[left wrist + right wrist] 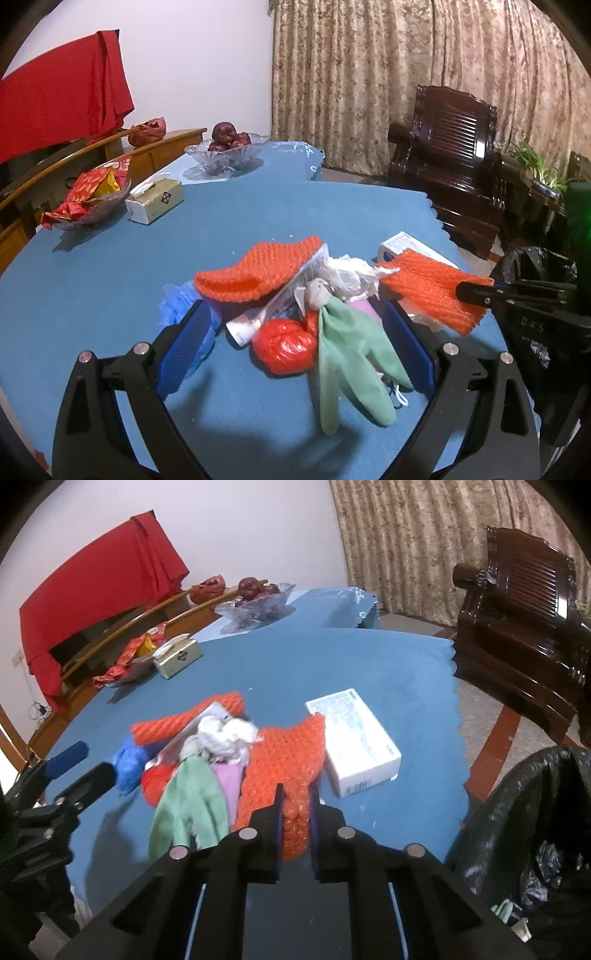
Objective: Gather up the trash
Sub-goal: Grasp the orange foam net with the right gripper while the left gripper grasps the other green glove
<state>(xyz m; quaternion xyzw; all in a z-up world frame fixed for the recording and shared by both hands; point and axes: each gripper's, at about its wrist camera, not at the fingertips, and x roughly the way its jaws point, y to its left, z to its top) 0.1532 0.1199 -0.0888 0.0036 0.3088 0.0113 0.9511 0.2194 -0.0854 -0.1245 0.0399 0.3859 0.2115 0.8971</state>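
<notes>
Table [332, 657]: blue cloth; trash heaped at its near middle, well apart from the fruit bowl [227, 155] and tissue box [155, 201] at the far left.
Bin [517, 830]: black-lined, standing off the table's right edge; scraps lay inside, too dim to name.
Trash pile [295, 295]: two orange bubble-wrap sheets, a green glove [351, 347], a red bag [284, 345], white crumpled plastic, a blue wad, a white carton [354, 738] at the right.
Orange bubble wrap [284, 771]: right-hand sheet, lying against the carton.
Right gripper [295, 812]: fingers closed tight on the near edge of that sheet.
Left gripper [295, 343]: fingers spread wide, holding nothing, straddling the glove and red bag.
Step in hand: first grasp made; lift not yet begun.
Next move: raise the sheet clear of the pile, carry it right, release over the bin.
Hidden: a pink item and a tube-like wrapper lay under the glove, unidentifiable; carton print illegible.
</notes>
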